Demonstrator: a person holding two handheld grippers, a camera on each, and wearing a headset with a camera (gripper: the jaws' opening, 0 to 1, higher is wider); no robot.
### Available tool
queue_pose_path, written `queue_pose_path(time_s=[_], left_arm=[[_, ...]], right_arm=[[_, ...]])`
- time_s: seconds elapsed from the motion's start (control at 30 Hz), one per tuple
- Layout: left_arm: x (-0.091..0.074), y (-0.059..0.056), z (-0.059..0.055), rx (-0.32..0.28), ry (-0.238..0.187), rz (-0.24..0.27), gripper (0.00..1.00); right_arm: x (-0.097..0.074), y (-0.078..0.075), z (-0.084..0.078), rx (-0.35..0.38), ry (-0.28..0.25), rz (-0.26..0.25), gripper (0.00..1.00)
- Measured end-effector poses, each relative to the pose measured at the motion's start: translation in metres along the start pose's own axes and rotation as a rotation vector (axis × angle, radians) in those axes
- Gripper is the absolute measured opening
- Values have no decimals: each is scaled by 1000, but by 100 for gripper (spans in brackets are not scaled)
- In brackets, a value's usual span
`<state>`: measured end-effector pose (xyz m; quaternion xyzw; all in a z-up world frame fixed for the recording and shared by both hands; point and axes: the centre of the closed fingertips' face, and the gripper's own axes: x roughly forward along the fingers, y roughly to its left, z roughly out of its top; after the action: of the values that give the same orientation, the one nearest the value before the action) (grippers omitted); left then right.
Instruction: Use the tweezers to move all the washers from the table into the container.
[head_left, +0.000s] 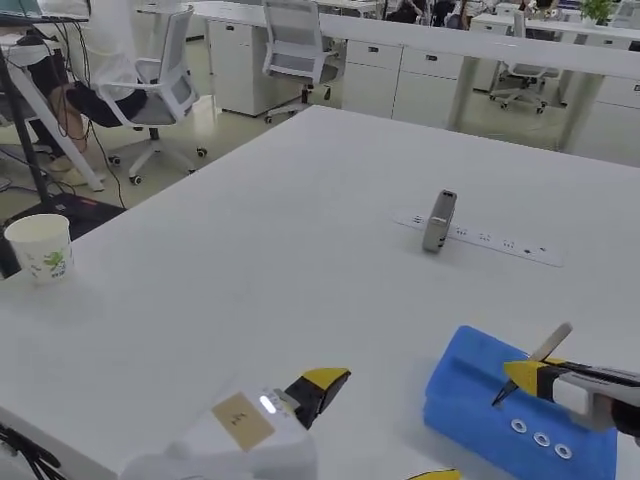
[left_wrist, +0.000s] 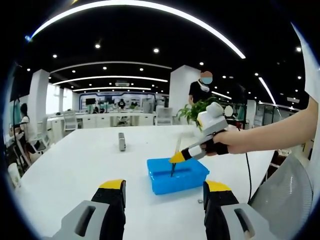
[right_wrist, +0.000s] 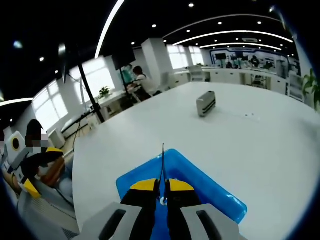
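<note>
A blue container (head_left: 470, 400) sits near the table's front right, also seen in the left gripper view (left_wrist: 190, 177) and the right gripper view (right_wrist: 210, 192). Three small washers (head_left: 541, 438) lie in it. My right gripper (head_left: 522, 378) is shut on slim tweezers (head_left: 548, 345), whose dark tips point down over the container. The right gripper (left_wrist: 186, 155) and tweezers (left_wrist: 176, 150) also show from the left gripper view, and the tweezers (right_wrist: 162, 157) stick out between the right gripper's (right_wrist: 161, 186) shut jaws. My left gripper (head_left: 380, 427), (left_wrist: 165, 192) hovers open and holds nothing, left of the container. A small grey speck (left_wrist: 200, 201) lies on the table by it.
A silver box-shaped device (head_left: 438, 220) stands on a white power strip (head_left: 500, 243) further back. A paper cup (head_left: 40, 245) stands near the left edge of the table (head_left: 250, 260). Office chairs (head_left: 160, 90) and desks stand beyond it.
</note>
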<state>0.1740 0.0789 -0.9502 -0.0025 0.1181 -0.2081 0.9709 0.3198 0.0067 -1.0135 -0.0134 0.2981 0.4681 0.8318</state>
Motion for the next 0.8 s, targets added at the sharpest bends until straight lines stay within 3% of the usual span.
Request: queue_pose_path(time_s=[0.27,0.8], left_arm=[[0,0,-1,4,7,4,62],[0,0,-3,11,19,2,61]], right_arm=[[5,-3,-7,-25,34,-3,3],[11,-5,-8,-68,48,-9,3]])
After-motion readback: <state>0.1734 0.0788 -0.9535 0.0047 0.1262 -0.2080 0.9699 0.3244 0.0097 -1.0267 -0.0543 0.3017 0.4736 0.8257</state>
